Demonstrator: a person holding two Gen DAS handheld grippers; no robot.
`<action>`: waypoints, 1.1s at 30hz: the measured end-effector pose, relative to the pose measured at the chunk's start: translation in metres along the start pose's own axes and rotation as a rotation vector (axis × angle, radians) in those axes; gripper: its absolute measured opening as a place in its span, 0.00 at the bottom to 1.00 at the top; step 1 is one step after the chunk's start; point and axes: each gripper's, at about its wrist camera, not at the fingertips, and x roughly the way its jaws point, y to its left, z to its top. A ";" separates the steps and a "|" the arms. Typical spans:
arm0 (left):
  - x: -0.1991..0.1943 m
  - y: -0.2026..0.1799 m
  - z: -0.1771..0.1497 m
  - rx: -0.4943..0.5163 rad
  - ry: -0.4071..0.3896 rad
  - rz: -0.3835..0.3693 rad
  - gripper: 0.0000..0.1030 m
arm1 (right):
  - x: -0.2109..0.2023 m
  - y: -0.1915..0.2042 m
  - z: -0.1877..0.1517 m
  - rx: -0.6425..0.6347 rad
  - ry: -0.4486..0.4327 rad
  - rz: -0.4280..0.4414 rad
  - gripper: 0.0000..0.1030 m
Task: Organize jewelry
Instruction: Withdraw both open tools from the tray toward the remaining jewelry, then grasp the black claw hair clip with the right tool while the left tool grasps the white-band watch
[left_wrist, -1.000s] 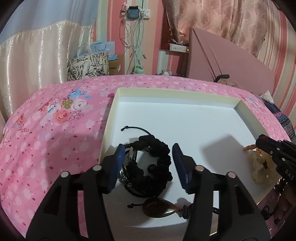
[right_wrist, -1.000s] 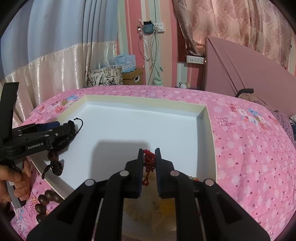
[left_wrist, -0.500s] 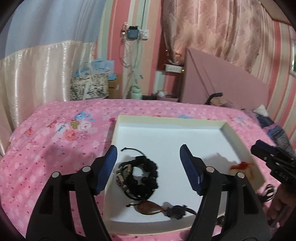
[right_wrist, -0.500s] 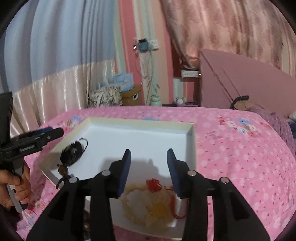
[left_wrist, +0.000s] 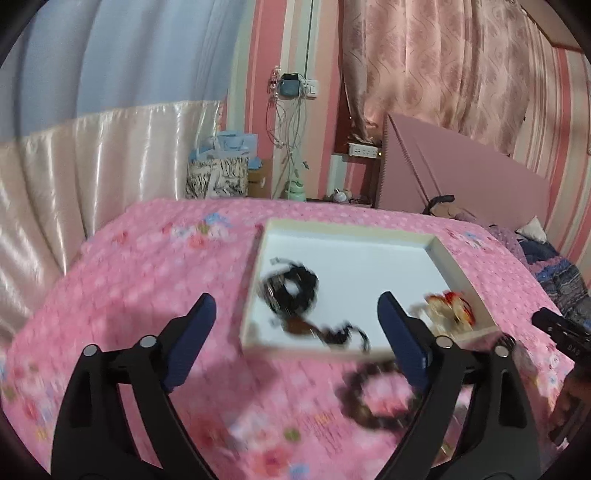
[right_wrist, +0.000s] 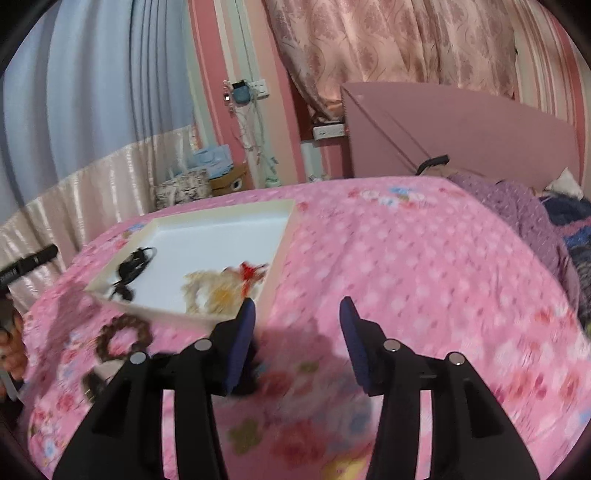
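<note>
Now, fingers: left gripper (left_wrist: 295, 332) and right gripper (right_wrist: 297, 341) both spread apart, holding nothing.
Jewelry: black bracelets (left_wrist: 291, 290) in tray (left_wrist: 351, 229); bead bracelet (right_wrist: 123, 338) on bed (right_wrist: 406, 266).
Risk: beads may slip into soft bedding.

A bed (left_wrist: 155, 280) in pink floral cover fills the room; striped pink walls (left_wrist: 325, 122), patterned curtains (left_wrist: 436, 70), a pink headboard (left_wrist: 461, 177) behind.
</note>
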 end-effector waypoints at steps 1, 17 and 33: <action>-0.002 -0.002 -0.008 -0.021 0.011 -0.002 0.87 | -0.001 0.004 -0.004 0.000 0.003 0.010 0.50; 0.003 -0.079 -0.086 0.130 0.191 -0.044 0.87 | 0.053 0.039 -0.025 -0.061 0.203 0.038 0.45; 0.029 -0.100 -0.109 0.237 0.346 -0.081 0.32 | 0.021 0.022 -0.033 -0.013 0.124 0.014 0.45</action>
